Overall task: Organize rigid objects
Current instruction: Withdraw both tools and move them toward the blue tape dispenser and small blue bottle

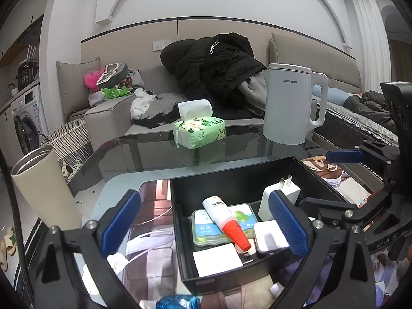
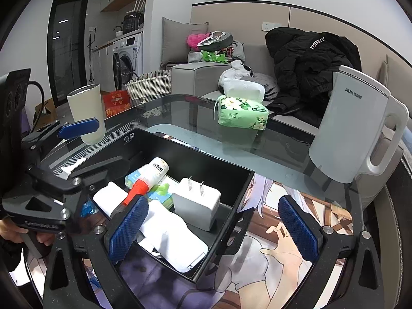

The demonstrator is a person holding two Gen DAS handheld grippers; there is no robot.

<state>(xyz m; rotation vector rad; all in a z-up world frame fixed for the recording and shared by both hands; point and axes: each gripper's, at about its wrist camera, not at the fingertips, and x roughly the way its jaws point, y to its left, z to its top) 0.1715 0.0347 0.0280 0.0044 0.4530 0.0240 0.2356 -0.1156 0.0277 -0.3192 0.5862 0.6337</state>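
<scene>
A black open box [image 1: 231, 180] [image 2: 239, 200] stands on the glass table. In it lie a white bottle with a red cap [image 1: 226, 221] [image 2: 149, 177], a green and blue flat case [image 1: 206, 226] [image 2: 161, 193], a white plug charger [image 1: 280, 193] [image 2: 195, 206] and white flat blocks [image 1: 216, 260] [image 2: 175, 239]. My left gripper [image 1: 206, 221] is open and empty over the box's near left part. My right gripper [image 2: 213, 226] is open and empty over the box's near right corner. Each gripper also shows at the edge of the other view.
A white kettle [image 1: 288, 103] [image 2: 352, 128] stands at the right, a green tissue pack [image 1: 199, 131] [image 2: 242, 113] at the back middle, and a cream tumbler [image 1: 43, 185] [image 2: 86, 113] at the left. A blue wrapper [image 1: 177, 302] lies near the box's front. A sofa with clothes is behind.
</scene>
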